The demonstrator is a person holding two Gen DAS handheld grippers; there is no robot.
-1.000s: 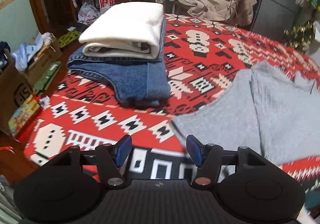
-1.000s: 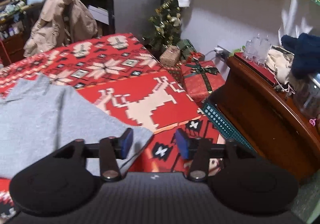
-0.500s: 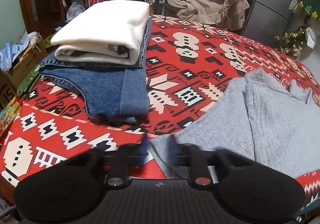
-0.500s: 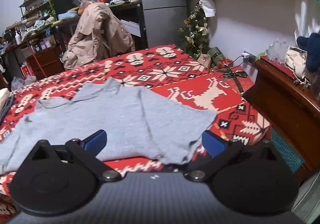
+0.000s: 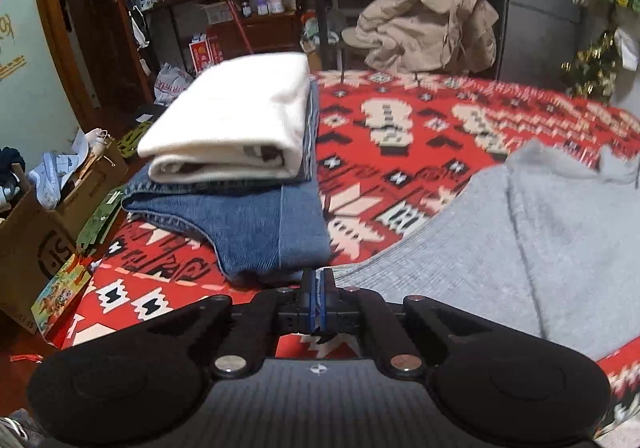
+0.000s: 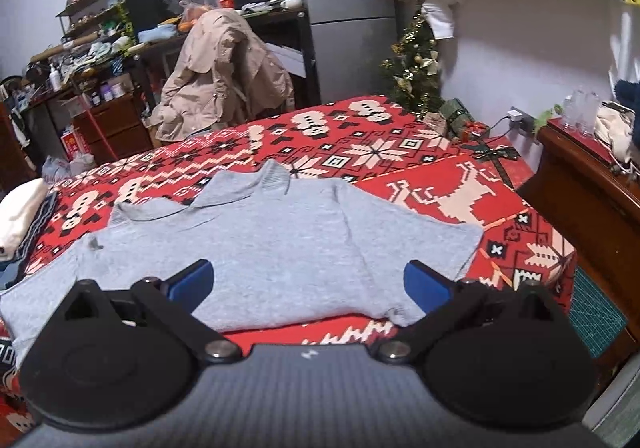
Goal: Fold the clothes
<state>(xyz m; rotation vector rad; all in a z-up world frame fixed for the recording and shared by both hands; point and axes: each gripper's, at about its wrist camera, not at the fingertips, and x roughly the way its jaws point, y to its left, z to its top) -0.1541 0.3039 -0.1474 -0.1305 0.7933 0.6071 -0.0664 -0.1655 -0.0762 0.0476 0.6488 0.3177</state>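
Left tongs (image 5: 319,298) are pinched together on the near corner of the flat grey knit sweater (image 5: 520,248), apparently to carry that edge over for a fold. Right tongs (image 6: 308,286) gape wide above the sweater's opposite hem with nothing between them, likely lining up the matching corner. Beyond the left tongs, a folded white garment (image 5: 236,123) tops folded blue denim jeans (image 5: 256,226) on the red patterned bedspread (image 5: 420,135).
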